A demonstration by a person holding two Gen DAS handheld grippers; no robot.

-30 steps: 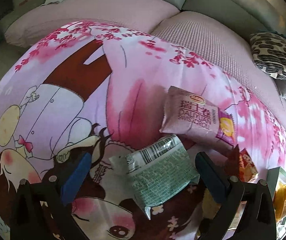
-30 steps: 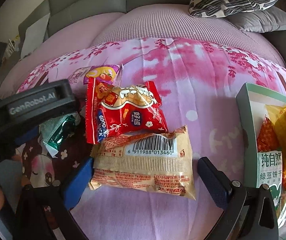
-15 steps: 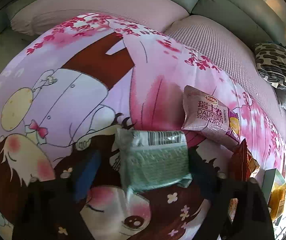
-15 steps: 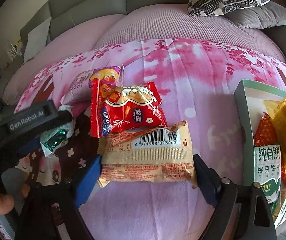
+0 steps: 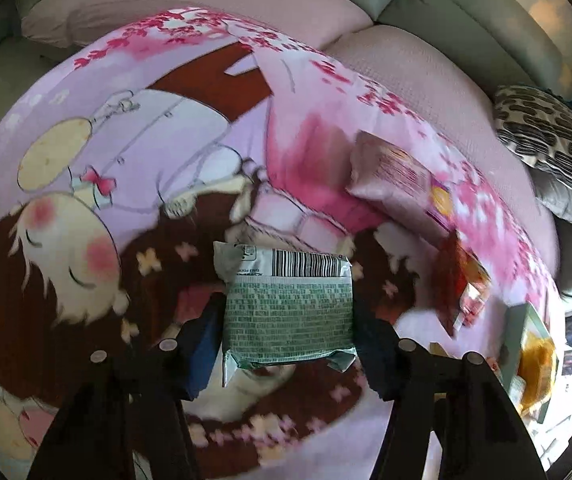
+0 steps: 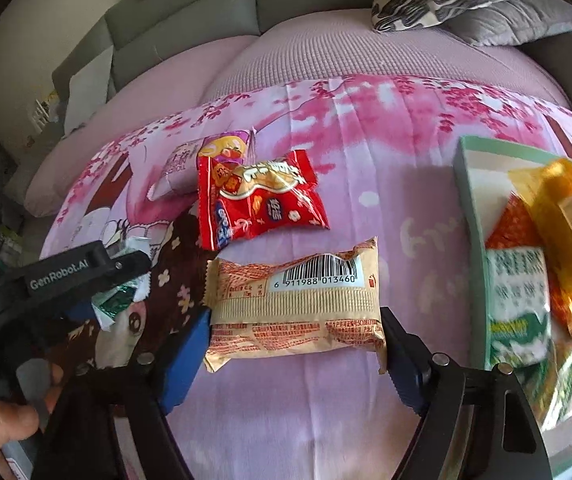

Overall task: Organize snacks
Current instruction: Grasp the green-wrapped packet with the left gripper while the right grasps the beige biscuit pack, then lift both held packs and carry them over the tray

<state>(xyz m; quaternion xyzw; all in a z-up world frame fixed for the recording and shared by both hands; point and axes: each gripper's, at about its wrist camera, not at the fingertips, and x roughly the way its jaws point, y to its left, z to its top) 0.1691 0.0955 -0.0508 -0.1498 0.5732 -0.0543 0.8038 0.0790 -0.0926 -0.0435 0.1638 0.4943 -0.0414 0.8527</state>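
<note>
Pink cartoon sheet (image 5: 190, 152) covers the sofa. Both grippers are closing: left gripper (image 5: 288, 332) around the green packet (image 5: 288, 312) at lower centre, right gripper (image 6: 294, 344) around the tan packet (image 6: 298, 308). Next, probably, lift both into the box (image 6: 466, 184) at right.

— What carries the snacks?
— A sofa (image 6: 366, 52) under a pink cartoon sheet (image 6: 366, 128).
— What lies on it?
— A green packet (image 5: 288, 312) between the left gripper's (image 5: 286, 344) fingers, a tan packet (image 6: 294, 308) between the right gripper's (image 6: 294, 356), a red bag (image 6: 260, 200) beyond, a box (image 6: 468, 208) to its right.
</note>
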